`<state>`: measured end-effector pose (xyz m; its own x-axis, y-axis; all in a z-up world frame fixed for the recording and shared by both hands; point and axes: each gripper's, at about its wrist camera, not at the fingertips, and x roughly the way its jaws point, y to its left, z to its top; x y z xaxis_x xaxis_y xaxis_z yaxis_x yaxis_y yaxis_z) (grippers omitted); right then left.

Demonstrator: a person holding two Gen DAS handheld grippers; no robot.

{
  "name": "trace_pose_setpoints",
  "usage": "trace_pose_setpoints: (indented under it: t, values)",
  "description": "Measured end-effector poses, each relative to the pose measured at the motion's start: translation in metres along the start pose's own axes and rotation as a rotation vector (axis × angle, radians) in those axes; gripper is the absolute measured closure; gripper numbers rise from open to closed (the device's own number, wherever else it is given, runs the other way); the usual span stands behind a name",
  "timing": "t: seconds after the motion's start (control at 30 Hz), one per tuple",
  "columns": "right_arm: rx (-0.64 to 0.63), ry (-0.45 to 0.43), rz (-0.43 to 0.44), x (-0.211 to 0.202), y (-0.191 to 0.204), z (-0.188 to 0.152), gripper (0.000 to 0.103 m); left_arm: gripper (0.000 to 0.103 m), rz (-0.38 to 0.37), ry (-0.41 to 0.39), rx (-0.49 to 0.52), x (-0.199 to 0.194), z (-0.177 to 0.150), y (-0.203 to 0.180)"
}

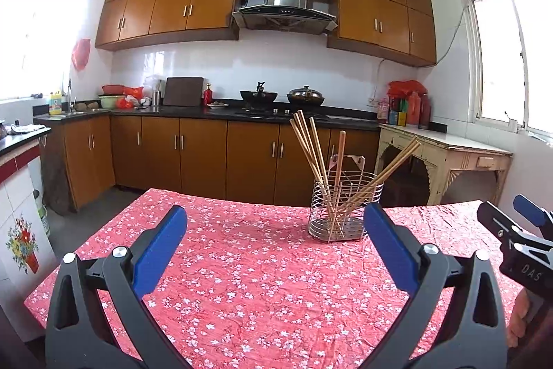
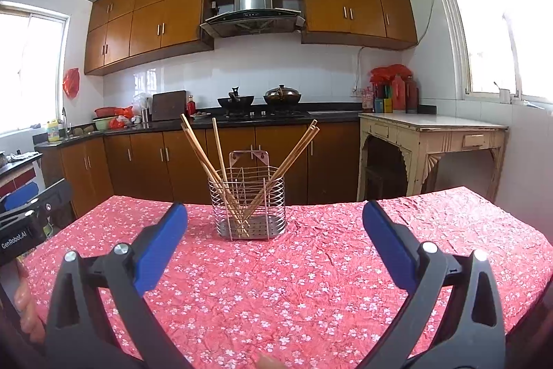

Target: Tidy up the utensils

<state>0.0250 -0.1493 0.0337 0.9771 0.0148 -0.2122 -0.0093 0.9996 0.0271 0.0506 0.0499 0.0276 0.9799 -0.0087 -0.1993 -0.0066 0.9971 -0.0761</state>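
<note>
Across the left wrist view: left hand-held gripper [image 1: 274, 232], blue pads spread wide, holding nothing, lower half of the frame. Bench with red floral cloth [image 1: 242, 282] fills the foreground. Wire utensil holder [image 1: 345, 213] stands upright on the bench, right of centre, just beyond the right-side pad. Wooden chopsticks [image 1: 311, 154] stand inside it, one bunch leaning toward upper left, one near upright, another pair leaning toward upper right. Right hand-held gripper [image 1: 522, 230] appears at the right edge, partly cut off; from this view I cannot tell how its fingers stand. Kitchen cabinets and range hood [image 1: 287, 6] occupy the background.

Across the right wrist view: right hand-held gripper [image 2: 274, 230], blue pads spread wide, holding nothing. Wire utensil holder [image 2: 250, 206] at centre on the bench [image 2: 328, 282], between and beyond the pads, well apart from both. Chopsticks [image 2: 204, 154] fan left and right from it. Left hand-held gripper [image 2: 27, 217] shows at the left edge. Cream side table [image 2: 435, 134] at right.
</note>
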Motion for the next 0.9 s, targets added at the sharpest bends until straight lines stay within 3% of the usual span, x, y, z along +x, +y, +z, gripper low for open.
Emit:
trace_pose_setpoints:
  t: [0.9]
  values:
    - [-0.024,-0.022,-0.016,-0.012,-0.001,-0.004,0.004,0.002,-0.009,-0.026,0.008,-0.011,-0.012,-0.005]
